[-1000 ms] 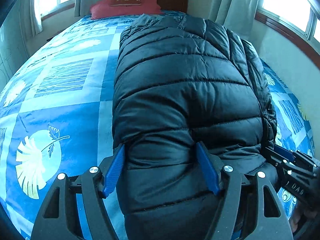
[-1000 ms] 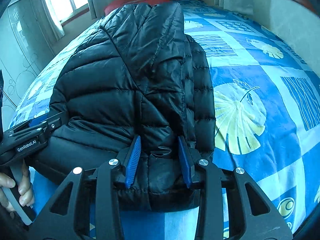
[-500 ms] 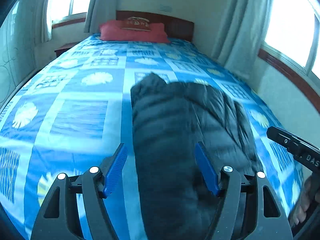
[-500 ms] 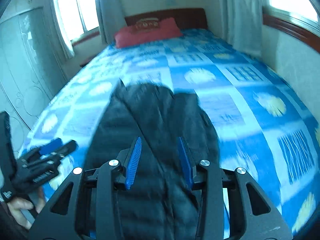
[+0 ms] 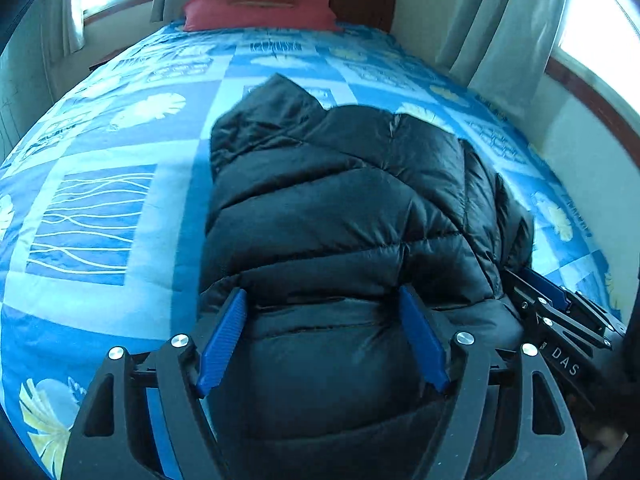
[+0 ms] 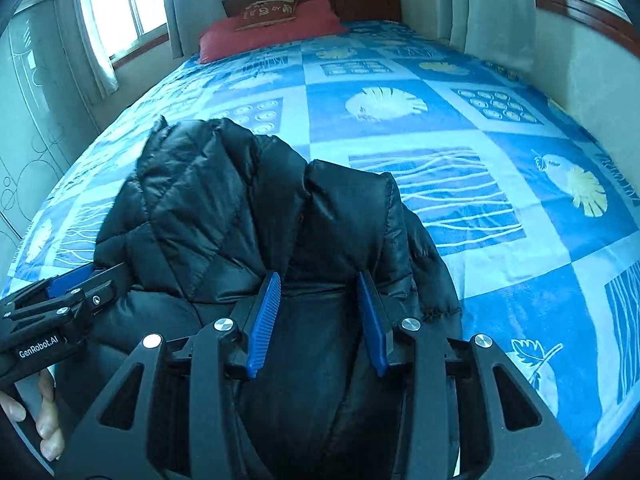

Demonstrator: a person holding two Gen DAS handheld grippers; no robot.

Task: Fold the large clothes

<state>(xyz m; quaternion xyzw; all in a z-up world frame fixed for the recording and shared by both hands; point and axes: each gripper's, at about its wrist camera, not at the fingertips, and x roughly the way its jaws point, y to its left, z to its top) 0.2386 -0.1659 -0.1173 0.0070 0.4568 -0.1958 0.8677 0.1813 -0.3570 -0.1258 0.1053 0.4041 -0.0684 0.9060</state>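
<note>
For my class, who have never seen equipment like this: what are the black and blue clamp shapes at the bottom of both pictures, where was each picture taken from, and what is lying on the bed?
No robot here: a person holds a two-fingered tool in each hand. Each tool carries a wide-angle camera that looks along its fingers, so its own black arms and blue pads fill the picture's bottom. One picture comes from the left tool, the other from the right tool; each also shows its partner at the edge. A black puffer jacket lies on the blue patterned bedspread, with a red pillow by the headboard. Both tools hold the jacket's near edge between their pads; the left one's jaws have just been opening.
</note>
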